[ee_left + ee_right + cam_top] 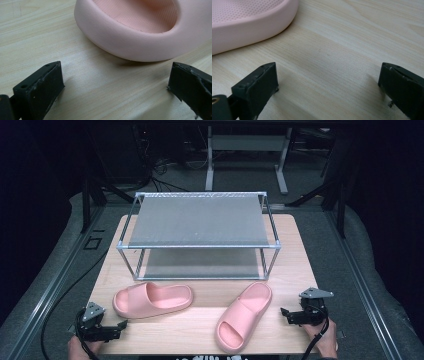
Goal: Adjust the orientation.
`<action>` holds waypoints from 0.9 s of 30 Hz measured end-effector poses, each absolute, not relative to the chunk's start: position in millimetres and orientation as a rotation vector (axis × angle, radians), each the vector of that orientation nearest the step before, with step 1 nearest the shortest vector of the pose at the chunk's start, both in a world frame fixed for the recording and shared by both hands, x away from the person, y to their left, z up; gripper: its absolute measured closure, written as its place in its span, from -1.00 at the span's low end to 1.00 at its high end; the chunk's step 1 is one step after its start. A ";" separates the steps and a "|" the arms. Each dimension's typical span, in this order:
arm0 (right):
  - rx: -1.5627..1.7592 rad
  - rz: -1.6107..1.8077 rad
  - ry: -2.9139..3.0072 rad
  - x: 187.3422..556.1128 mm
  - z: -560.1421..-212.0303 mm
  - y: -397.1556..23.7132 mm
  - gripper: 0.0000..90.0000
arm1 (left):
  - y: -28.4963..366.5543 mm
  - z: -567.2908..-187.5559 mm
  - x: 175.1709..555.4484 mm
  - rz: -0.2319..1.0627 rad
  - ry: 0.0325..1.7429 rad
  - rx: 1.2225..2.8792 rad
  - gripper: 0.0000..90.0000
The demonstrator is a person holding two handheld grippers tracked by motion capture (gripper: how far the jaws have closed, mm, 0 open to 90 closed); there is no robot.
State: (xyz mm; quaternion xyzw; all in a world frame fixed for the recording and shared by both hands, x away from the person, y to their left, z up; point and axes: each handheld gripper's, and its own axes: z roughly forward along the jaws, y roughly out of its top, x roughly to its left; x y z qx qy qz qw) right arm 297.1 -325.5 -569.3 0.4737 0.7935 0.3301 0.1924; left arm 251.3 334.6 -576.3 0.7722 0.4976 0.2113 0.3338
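Two open, empty tools: left tool [121,324] faces the near slipper's [152,299] rounded end, its length running straight ahead.

Recording lab or test studio, not a home. Small wooden table [295,270] at centre frame, set on grey carpeted floor [360,250] and flanked by metal rails [50,285] running diagonally along lower left and lower right. Black cables [55,312] trailing across floor at lower left. White legs of a height-adjustable desk [245,150] at top centre, loose wiring beneath. Dark, curtained surroundings on both sides. Bare two-tier metal rack [200,220] staged as a prop at centre.
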 end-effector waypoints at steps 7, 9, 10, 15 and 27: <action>1.324 0.928 2.227 297.1 -569.5 -325.6 -0.94 | 334.3 -573.6 251.9 0.521 1.304 2.036 -1.00; 1.325 0.929 2.226 297.0 -569.5 -325.6 -0.94 | 332.7 -571.4 249.4 0.505 1.314 2.018 -1.00; 1.325 0.929 2.225 297.0 -569.5 -325.6 -0.94 | 331.0 -569.3 247.4 0.507 1.315 2.012 -1.00; 1.324 0.932 2.220 296.6 -569.5 -325.6 -0.91 | 317.6 -546.6 241.5 0.523 1.330 1.994 -1.00; 1.324 0.936 2.217 296.4 -569.5 -325.6 -0.90 | 281.4 -499.3 261.2 0.504 1.330 2.000 -1.00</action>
